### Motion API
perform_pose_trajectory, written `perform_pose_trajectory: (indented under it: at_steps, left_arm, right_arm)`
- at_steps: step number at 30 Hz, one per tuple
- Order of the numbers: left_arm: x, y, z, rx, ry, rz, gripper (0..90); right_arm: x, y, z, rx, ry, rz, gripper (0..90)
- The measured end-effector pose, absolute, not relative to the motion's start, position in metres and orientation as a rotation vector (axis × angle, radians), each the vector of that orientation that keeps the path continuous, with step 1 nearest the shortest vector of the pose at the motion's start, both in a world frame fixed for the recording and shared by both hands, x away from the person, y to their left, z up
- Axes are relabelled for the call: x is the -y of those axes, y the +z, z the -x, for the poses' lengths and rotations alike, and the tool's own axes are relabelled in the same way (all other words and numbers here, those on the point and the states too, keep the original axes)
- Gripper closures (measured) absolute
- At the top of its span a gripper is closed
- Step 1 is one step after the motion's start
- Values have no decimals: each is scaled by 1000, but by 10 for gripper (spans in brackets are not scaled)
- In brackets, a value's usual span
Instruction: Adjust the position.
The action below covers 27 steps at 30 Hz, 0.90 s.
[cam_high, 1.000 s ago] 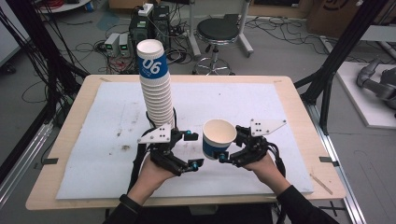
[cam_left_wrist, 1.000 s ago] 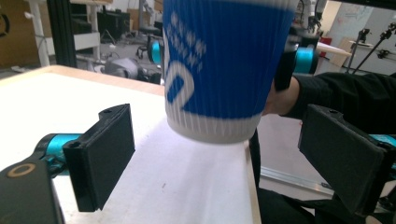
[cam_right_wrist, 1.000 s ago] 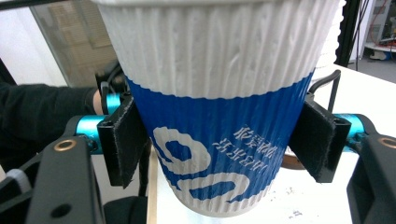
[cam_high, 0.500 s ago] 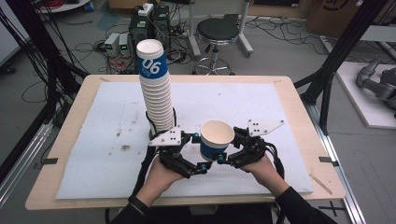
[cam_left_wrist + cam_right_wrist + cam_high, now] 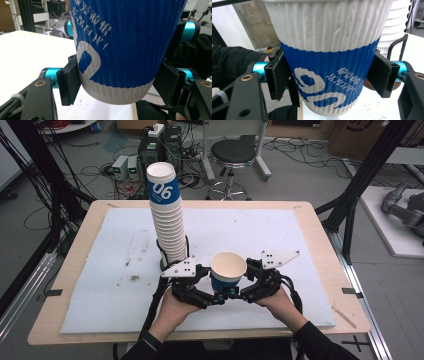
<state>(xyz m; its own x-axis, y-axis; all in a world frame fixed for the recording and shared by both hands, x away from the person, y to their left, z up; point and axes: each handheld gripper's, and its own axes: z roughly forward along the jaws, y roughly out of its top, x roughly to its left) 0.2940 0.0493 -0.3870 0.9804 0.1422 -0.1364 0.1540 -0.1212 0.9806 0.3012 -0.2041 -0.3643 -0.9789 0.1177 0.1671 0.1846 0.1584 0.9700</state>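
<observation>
A single blue and white ribbed paper cup [image 5: 227, 270] stands upright, mouth up, near the table's front middle, held from both sides. My left gripper [image 5: 212, 294] has just been closing, and its pads [image 5: 70, 82] now press the cup's [image 5: 120, 45] lower wall. My right gripper [image 5: 245, 291] is shut on the same cup [image 5: 327, 62] from the other side, pads [image 5: 278, 75] against the blue band. A tall stack of nested cups [image 5: 167, 220] rises just left of and behind the left gripper, and the stack [image 5: 398, 32] also stands behind the held cup.
A white foam sheet [image 5: 100, 270] covers the wooden table [image 5: 60, 330]. Small dark stains [image 5: 134, 278] mark the sheet on the left. A black stool [image 5: 232, 155], cables and black frame posts [image 5: 357, 185] stand beyond the far edge.
My left gripper moved right, up to the cup, and its jaws closed onto it. The right gripper kept its hold and stayed put.
</observation>
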Motion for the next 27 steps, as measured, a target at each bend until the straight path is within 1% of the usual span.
perform_pose_trajectory:
  at_steps: [5, 6, 7, 11, 20, 21, 22, 25, 27]
  left_arm:
    - [-48, -388, -294, -223, -18, -1696, 298]
    - [-49, -388, -294, -223, -27, -1692, 298]
    - [-49, -388, -295, -227, -29, -1691, 299]
    - [-49, -388, -295, -219, -30, -1692, 299]
    - [-43, -391, -293, -208, -47, -1704, 299]
    - [-43, -391, -293, -207, -50, -1705, 299]
    - [-43, -391, -293, -204, -51, -1706, 300]
    - [-43, -390, -293, -202, -53, -1701, 298]
    - [-43, -390, -293, -201, -64, -1678, 279]
  right_arm:
    - [204, -365, -301, 2355, -1975, 301, 246]
    - [204, -364, -300, 2356, -1982, 301, 235]
    - [204, -364, -300, 2357, -1986, 300, 190]
    - [203, -360, -296, 2384, -1998, 295, 172]
    - [203, -355, -295, 2345, -2033, 317, 172]
    - [203, -355, -295, 2343, -2031, 325, 179]
    - [203, -355, -295, 2342, -2030, 323, 222]
    - [204, -355, -296, 2337, -2036, 302, 232]
    - [204, -355, -296, 2329, -2046, 294, 237]
